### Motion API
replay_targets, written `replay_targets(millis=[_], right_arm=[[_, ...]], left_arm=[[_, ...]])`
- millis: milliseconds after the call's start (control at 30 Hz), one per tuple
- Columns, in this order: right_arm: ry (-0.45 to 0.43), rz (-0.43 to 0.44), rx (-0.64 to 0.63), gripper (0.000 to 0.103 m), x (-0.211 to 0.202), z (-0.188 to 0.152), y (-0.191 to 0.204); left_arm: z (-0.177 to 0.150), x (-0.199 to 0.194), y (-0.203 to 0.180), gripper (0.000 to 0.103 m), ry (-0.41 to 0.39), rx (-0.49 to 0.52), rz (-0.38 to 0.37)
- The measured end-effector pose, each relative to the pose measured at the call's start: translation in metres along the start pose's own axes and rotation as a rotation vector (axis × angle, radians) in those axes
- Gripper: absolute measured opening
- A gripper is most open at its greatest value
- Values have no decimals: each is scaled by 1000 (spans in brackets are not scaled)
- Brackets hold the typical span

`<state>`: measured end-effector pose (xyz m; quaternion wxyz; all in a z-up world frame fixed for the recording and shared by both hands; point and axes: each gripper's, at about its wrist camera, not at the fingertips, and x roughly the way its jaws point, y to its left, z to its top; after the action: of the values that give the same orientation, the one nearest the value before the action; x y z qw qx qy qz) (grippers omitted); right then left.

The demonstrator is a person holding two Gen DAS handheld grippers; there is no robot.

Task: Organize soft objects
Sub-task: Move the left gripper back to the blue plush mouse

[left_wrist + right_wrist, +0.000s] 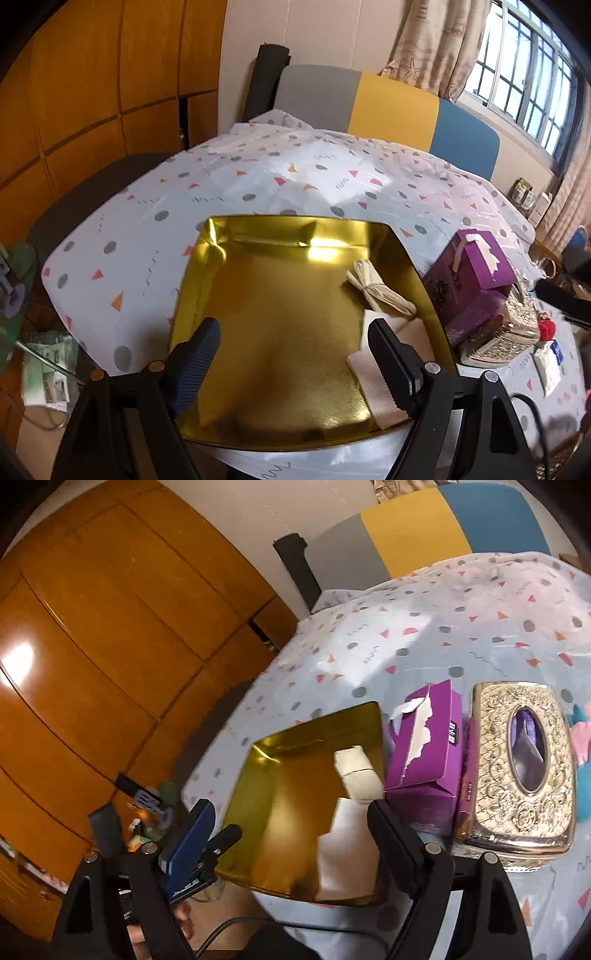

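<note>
A shiny gold tray [258, 236] lies on the table near its front edge; it also shows in the right wrist view [280, 746]. In it lie a cream bundle of folded cloth [380, 291] [356, 775] at the far right and a flat white tissue [373, 384] [343, 853] at the near right. My left gripper [291, 354] is open and empty just above the tray's near part. My right gripper [291, 838] is open and empty above the tray's near edge; its right finger [391, 834] is over the tissue.
A purple tissue box [428, 746] [476, 269] with torn top and an ornate gold tissue holder [524, 768] [506, 332] stand right of the tray. The table wears a patterned white cloth [295, 177]. A grey, yellow and blue chair back [391, 103] is behind. Wooden cabinets [110, 627] stand left.
</note>
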<state>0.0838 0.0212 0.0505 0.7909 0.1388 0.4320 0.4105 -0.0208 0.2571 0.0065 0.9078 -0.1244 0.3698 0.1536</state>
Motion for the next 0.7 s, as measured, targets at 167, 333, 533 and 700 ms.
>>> replay_targets(millis=[167, 333, 533, 700], right_arm=[[-44, -187, -54, 86, -35, -22, -18], [-42, -348, 10, 86, -70, -46, -64], [-113, -551, 217, 86, -127, -56, -134], [-191, -691, 372, 86, -165, -58, -177]], left_arm=[[1, 3, -9, 83, 7, 26, -35], [6, -6, -43, 83, -9, 121, -122], [16, -20, -103, 83, -31, 275, -239], [27, -25, -165, 82, -3, 397, -361]])
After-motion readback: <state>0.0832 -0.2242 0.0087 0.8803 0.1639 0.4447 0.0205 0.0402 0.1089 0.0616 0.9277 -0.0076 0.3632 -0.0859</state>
